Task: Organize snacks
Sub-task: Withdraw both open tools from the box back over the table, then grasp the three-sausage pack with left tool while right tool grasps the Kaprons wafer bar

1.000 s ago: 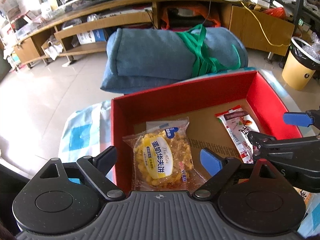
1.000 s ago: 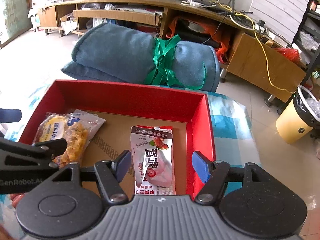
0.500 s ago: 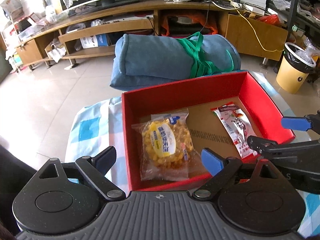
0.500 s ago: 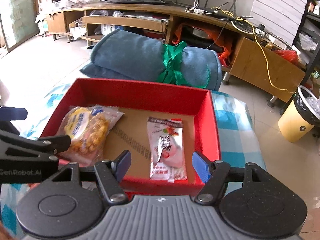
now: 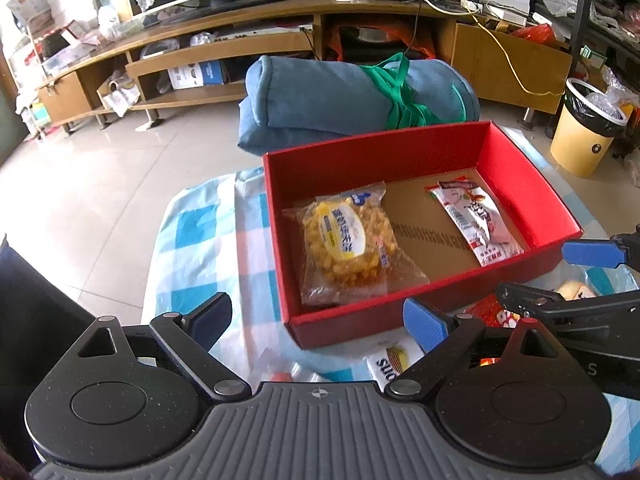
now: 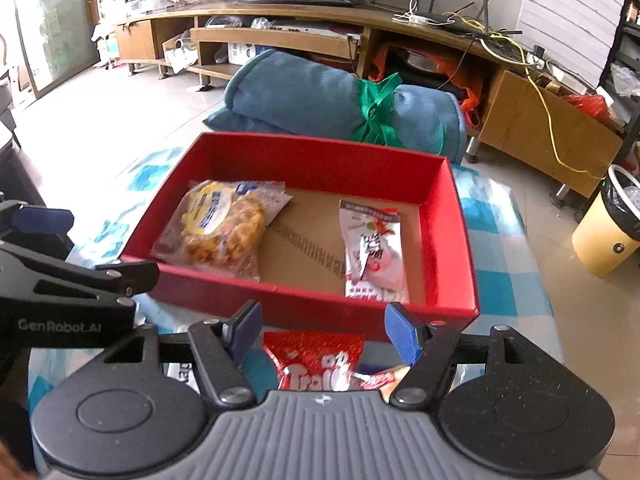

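A red box (image 5: pixel 400 320) (image 6: pixel 320 314) sits on a blue-checked cloth. Inside lie a clear bag of yellow waffle snacks (image 5: pixel 344 240) (image 6: pixel 224 222) on the left and a white-and-red packet (image 5: pixel 476 220) (image 6: pixel 372 252) on the right. My left gripper (image 5: pixel 320 320) is open and empty, just in front of the box's near left corner. My right gripper (image 6: pixel 322 330) is open and empty, above a red snack bag (image 6: pixel 320 364) in front of the box. A white snack pack (image 5: pixel 390 360) lies near the left gripper's right finger.
A rolled blue blanket with a green strap (image 5: pixel 352 96) (image 6: pixel 340 108) lies behind the box. A yellow bin (image 5: pixel 584 124) (image 6: pixel 608 228) stands at the right. A wooden TV cabinet (image 5: pixel 240 40) runs along the back. The right gripper's body (image 5: pixel 580 304) shows at the right.
Both grippers have pulled back and up from the box, open and empty. The two snacks stay in the box. Loose snacks in front of the box have come into view.
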A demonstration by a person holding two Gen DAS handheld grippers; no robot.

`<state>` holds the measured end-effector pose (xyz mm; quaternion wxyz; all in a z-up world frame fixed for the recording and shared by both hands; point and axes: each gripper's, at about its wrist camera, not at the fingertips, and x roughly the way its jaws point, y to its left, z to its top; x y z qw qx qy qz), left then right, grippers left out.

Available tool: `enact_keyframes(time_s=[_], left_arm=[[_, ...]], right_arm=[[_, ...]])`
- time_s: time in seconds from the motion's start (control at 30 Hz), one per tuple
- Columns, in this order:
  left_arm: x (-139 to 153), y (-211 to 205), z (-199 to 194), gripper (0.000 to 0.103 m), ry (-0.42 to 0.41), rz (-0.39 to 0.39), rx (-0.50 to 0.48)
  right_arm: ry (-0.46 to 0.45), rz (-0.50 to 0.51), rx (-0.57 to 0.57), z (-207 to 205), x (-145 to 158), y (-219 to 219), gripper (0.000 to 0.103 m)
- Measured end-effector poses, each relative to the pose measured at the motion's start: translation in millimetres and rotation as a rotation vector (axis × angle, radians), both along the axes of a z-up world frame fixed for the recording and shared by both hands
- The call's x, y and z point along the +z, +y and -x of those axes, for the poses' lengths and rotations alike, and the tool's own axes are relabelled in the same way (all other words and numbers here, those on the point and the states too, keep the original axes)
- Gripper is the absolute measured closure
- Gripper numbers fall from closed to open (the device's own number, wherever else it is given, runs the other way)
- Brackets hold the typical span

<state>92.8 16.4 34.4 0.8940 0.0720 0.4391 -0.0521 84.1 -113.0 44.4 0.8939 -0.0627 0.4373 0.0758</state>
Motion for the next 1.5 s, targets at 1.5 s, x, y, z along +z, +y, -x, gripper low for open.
enact_keyframes(time_s=[1.5], left_arm=[[-77.1, 58.9, 3.8, 0.006, 0.367, 0.283, 0.358]], right_arm=[[0.12, -0.065, 0.076, 14.7, -19.1, 20.0, 0.04]])
